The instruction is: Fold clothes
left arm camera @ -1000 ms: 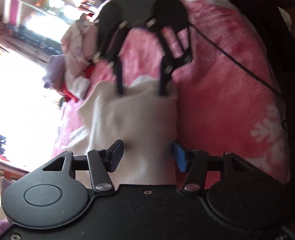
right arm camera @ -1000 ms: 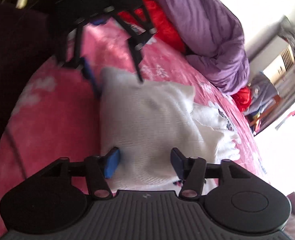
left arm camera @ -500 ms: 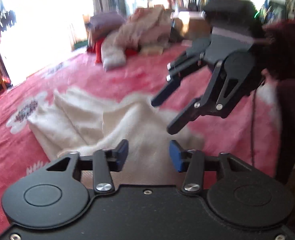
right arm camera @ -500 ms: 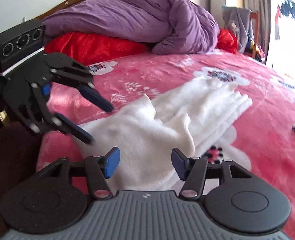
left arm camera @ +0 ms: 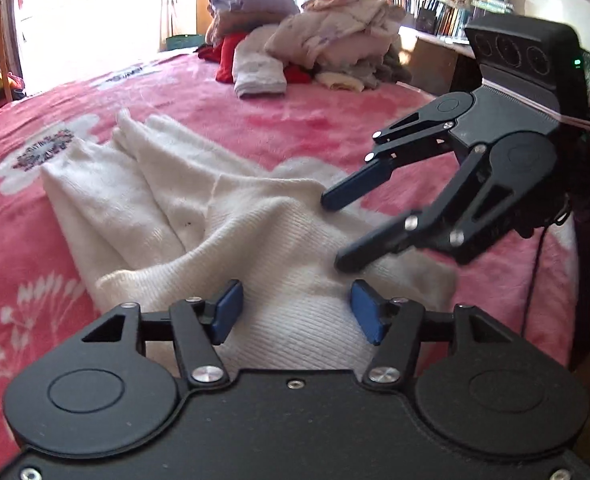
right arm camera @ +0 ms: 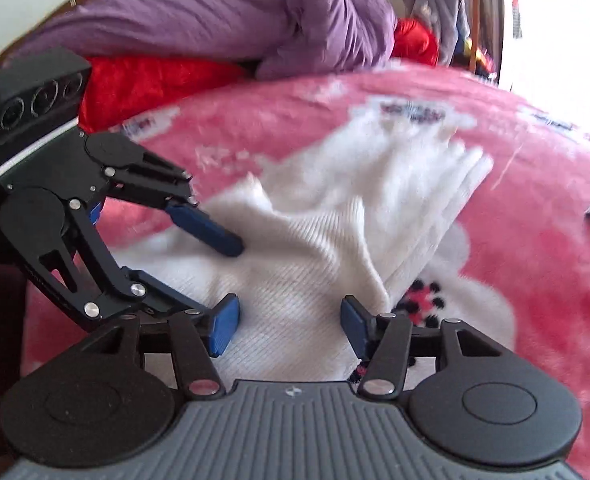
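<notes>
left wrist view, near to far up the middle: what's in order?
Left gripper → white knit garment → pink blanket → clothes pile → bookshelf

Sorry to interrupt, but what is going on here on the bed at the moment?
A person is folding a white knit garment on a pink blanket with two handheld grippers. The left gripper and the right gripper sit over its near end. The left jaws are opening, neither pinches the cloth, and the garment lies partly folded and rumpled.
</notes>
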Tool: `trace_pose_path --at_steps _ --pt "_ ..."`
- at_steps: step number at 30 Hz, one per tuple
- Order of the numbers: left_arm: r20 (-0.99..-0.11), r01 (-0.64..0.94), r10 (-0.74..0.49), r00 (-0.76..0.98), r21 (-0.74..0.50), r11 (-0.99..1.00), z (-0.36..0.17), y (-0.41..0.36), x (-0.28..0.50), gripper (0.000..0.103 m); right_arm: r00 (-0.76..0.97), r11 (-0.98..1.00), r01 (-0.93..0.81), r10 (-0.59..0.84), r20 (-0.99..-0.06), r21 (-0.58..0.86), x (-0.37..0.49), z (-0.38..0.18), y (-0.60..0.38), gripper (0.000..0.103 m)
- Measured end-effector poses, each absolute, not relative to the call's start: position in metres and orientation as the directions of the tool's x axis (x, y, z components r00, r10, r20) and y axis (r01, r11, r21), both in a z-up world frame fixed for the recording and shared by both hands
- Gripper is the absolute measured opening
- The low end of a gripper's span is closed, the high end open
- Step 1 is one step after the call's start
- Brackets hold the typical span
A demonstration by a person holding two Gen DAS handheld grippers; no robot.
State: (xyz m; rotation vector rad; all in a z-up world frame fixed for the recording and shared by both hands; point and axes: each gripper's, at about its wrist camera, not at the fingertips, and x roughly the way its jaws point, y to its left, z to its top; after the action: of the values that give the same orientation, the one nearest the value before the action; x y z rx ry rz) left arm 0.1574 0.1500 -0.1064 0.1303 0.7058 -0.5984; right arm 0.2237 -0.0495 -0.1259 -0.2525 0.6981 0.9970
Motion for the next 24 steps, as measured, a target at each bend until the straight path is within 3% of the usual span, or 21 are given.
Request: trace_pose_path --at_steps 3,7,10,13,15,19,24 --pt "-0.63 0.526 -0.485 0.607 -0.139 0.839 -0.097 0.162 0.153 0.06 0.34 0.537 -0.831 0.698 -0.63 0.147 0.227 -0.113 -0.057 0.056" --pt "-0.537 0.421 -0.549 0.641 -0.353 0.836 -0.079 0.202 0.165 0.062 0.296 0.54 -0.795 0.741 -0.602 0.274 0.255 -0.095 -0.073 0.061" --pt "-0.489 0.297 -0.527 0.695 -0.472 0.83 -0.075 0.236 0.191 0.066 0.302 0.561 -0.754 0.758 -0.579 0.342 0.286 -0.088 -0.081 0.062" --pt "-0.462 0.181 -0.519 0.719 -0.596 0.782 -0.087 0.266 0.227 0.068 0.298 0.592 -0.678 0.763 -0.574 0.435 0.328 -0.095 -0.085 0.072" --pt "-0.455 0.096 -0.525 0.719 -0.684 0.723 -0.107 0.286 0.258 0.068 0.281 0.605 -0.605 0.77 -0.572 0.517 0.361 -0.11 -0.084 0.072" --pt "-0.455 -0.04 -0.529 0.717 -0.784 0.62 -0.144 0.312 0.311 0.069 0.278 0.612 -0.458 0.788 -0.55 0.645 0.419 -0.143 -0.08 0.072" --pt "-0.456 -0.099 -0.515 0.726 -0.811 0.577 -0.17 0.33 0.366 0.069 0.268 0.592 -0.37 0.806 -0.528 0.716 0.476 -0.173 -0.063 0.075"
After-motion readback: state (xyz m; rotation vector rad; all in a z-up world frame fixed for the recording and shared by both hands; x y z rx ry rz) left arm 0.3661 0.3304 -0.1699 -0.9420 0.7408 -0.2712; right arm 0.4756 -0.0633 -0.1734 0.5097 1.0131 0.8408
